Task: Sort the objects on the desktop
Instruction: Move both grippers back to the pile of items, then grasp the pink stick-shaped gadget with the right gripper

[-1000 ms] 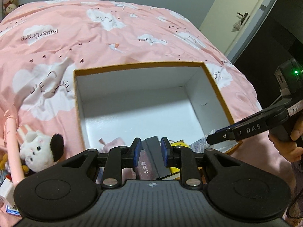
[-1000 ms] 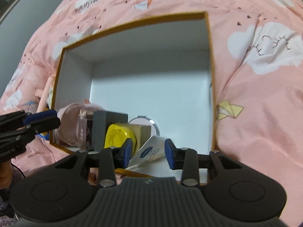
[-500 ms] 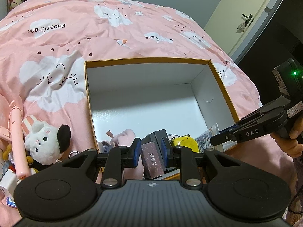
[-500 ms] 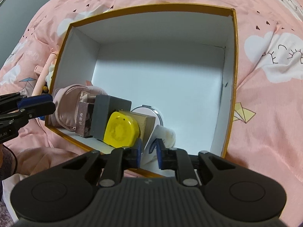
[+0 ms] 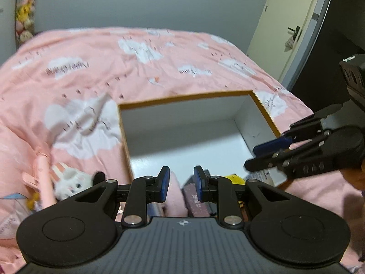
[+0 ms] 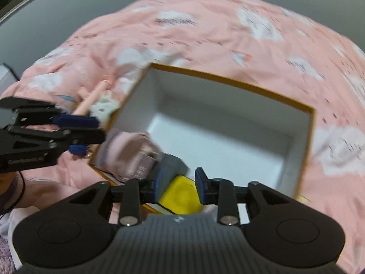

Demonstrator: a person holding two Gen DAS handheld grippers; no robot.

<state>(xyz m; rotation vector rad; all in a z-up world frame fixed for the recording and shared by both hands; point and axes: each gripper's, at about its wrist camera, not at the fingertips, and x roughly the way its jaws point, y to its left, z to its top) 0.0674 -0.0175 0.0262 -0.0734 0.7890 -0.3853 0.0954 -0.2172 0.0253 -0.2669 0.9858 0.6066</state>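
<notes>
An open white box with an orange rim (image 5: pixel 182 97) (image 6: pixel 228 81) lies on the pink duvet. Its near end holds a pink pouch (image 6: pixel 123 150), a grey box (image 6: pixel 171 164), a yellow case (image 6: pixel 180 194) and a dark red box (image 5: pixel 196 205). My left gripper (image 5: pixel 181 183) (image 6: pixel 77 134) hovers over the near left rim, open, with nothing pressed between its blue pads. My right gripper (image 6: pixel 179 183) (image 5: pixel 269 155) hangs above the near right corner with its jaws opening. The yellow case shows below the gap, not gripped.
A white plush rabbit (image 5: pixel 70 180) and a pink stick (image 5: pixel 44 182) lie on the duvet left of the box. A door (image 5: pixel 285 29) stands at the far right. Plush toys (image 5: pixel 24 22) hang at the far left wall.
Both grippers have lifted and drawn back from the box. The right gripper narrowed near a white tube, then widened again, and it has rolled. Both views are now blurred.
</notes>
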